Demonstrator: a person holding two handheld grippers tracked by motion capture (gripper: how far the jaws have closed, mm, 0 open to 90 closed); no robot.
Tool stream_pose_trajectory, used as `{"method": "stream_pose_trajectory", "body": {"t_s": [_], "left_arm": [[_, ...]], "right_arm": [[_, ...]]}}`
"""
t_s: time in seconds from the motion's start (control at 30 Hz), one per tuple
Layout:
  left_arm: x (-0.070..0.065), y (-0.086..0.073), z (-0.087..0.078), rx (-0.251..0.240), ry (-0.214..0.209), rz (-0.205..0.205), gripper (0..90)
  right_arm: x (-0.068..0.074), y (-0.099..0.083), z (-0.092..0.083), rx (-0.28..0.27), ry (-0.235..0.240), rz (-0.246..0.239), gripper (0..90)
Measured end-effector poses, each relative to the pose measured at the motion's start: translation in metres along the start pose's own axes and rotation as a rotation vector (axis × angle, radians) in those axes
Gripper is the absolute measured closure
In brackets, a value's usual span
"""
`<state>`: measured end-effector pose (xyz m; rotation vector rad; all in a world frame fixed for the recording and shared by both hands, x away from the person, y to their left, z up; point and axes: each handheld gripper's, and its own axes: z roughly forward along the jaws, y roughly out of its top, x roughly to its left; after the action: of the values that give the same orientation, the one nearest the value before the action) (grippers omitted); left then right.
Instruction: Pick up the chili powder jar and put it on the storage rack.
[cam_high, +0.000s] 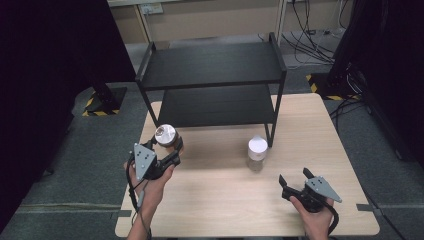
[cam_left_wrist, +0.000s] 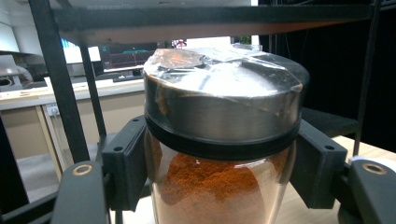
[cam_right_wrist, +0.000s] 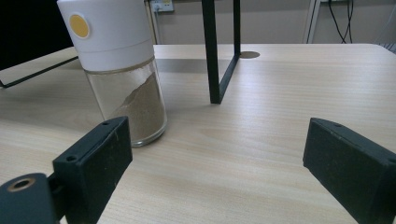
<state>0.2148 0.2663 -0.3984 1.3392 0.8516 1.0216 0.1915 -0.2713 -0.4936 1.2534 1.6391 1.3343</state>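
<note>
A glass jar of orange-red powder (cam_left_wrist: 219, 186) with a silver metal lid (cam_high: 165, 134) sits between the jaws of my left gripper (cam_high: 172, 152), which is shut on it and holds it above the table's left side, near the front left leg of the black shelf (cam_high: 212, 65). In the left gripper view both pads press the jar just under its lid. A second jar (cam_high: 257, 152) with a white cap and brown powder (cam_right_wrist: 140, 109) stands upright on the table by the shelf's front right leg. My right gripper (cam_high: 295, 181) rests open low at the right, jaws (cam_right_wrist: 219, 158) empty, the white-capped jar ahead and to their left.
The black two-level shelf stands at the table's far half, both levels bare. The wooden table (cam_high: 225, 200) has free room in front of the shelf. Cables and black stands lie on the floor beyond.
</note>
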Motion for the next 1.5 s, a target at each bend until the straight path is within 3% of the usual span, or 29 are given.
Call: {"method": "stream_pose_trajectory", "body": {"t_s": [0.8, 1.5], "left_arm": [[0.007, 0.06, 0.037, -0.034, 0.038, 0.046, 30.4], [0.019, 0.108, 0.057, -0.062, 0.052, 0.035, 30.4]], "right_arm": [[-0.001, 0.001, 0.0, 0.004, 0.001, 0.008, 8.3], [0.0, 0.001, 0.001, 0.008, -0.001, 0.01, 8.3]]}}
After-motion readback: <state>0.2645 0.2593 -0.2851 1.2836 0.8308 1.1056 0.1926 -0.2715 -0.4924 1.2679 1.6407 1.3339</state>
